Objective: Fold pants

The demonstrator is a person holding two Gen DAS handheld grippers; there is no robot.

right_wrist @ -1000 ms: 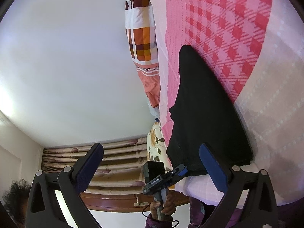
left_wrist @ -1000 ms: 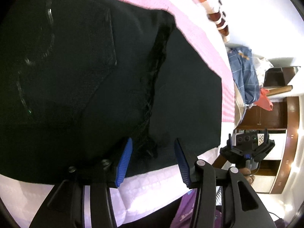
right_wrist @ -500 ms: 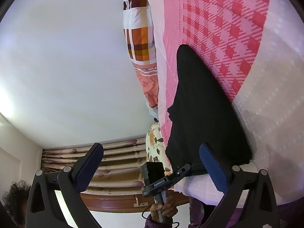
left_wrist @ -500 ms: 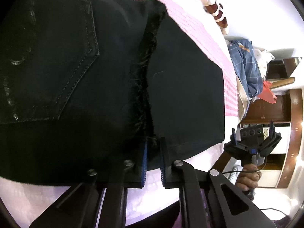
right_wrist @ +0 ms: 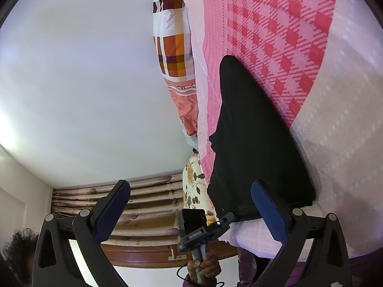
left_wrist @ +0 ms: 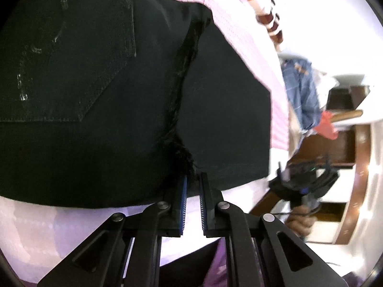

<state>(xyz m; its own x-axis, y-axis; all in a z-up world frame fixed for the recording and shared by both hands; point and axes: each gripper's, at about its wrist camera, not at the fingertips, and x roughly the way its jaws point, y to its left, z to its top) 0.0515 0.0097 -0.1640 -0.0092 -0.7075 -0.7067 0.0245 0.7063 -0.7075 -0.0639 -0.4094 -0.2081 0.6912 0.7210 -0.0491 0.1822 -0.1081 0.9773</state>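
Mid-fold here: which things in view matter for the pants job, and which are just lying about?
Job: black pants; left gripper, jaws nipping the pants' near edge; right gripper, jaws wide; bedsheet beneath.
Lying about: checked pillow; blue shirt; curtains.

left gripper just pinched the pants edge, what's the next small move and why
Probably lift that pinched edge and carry it across to fold. The left gripper is shut on the black pants at their near hem, while the right gripper hangs open, off the cloth.
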